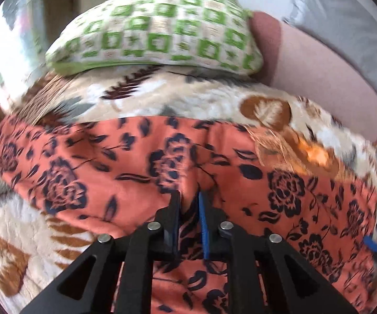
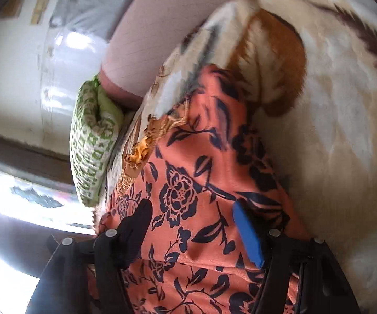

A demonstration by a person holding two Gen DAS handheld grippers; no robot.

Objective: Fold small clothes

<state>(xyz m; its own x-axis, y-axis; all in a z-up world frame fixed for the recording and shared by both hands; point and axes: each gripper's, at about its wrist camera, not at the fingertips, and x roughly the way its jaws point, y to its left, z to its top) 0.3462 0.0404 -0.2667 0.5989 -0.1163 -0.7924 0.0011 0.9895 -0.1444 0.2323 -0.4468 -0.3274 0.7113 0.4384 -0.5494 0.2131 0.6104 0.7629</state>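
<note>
Floral garment (image 1: 125, 162) lies on blanket (image 1: 162, 96) below checked pillow (image 1: 157, 28).

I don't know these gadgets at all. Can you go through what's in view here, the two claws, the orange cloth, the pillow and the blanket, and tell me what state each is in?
left gripper: nearly closed, pinching a ridge of cloth.
right gripper: jaws wide, cloth between them, not pinched.
orange floral garment: spread on the bed, rumpled, one fold visible.
green checked pillow: lying flat at the blanket's far edge.
leaf-print blanket: spread under the garment.
</note>
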